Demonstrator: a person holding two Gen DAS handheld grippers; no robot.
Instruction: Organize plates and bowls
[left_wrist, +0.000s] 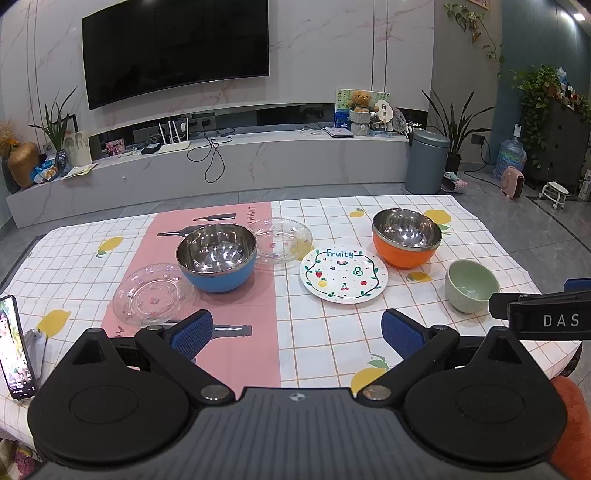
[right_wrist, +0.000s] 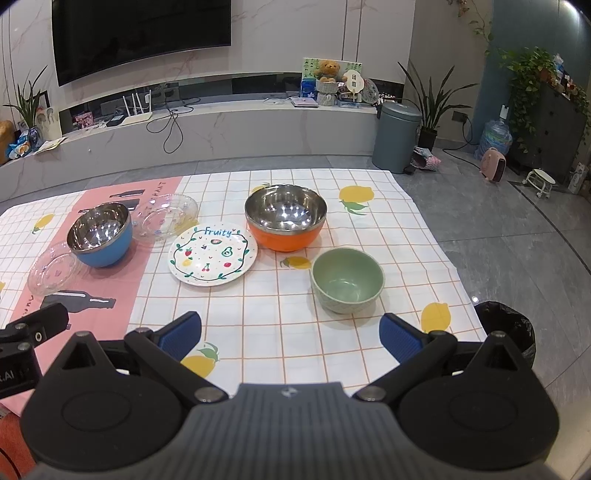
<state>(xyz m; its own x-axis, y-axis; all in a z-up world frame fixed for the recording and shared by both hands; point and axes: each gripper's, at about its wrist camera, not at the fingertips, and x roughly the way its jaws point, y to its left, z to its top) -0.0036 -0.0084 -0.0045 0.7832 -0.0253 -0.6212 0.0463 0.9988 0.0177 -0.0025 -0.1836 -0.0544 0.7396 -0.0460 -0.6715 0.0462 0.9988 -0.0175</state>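
On the checked tablecloth stand a blue steel-lined bowl (left_wrist: 216, 256) (right_wrist: 99, 235), an orange steel-lined bowl (left_wrist: 406, 236) (right_wrist: 285, 216) and a small green bowl (left_wrist: 471, 286) (right_wrist: 347, 279). Between the two big bowls lies a white "Fruity" plate (left_wrist: 344, 274) (right_wrist: 213, 253). One clear glass plate (left_wrist: 151, 294) (right_wrist: 53, 268) lies near-left of the blue bowl, another (left_wrist: 282, 238) (right_wrist: 166, 218) behind it. My left gripper (left_wrist: 297, 330) is open near the table's front edge, holding nothing. My right gripper (right_wrist: 290, 334) is open too, just short of the green bowl.
A phone (left_wrist: 14, 347) stands propped at the table's left edge. A pink placemat (left_wrist: 236, 306) lies under the blue bowl. Beyond the table are a TV bench (left_wrist: 221, 166), a grey bin (right_wrist: 397, 136) and tiled floor; a black bag (right_wrist: 509, 328) hangs by the right corner.
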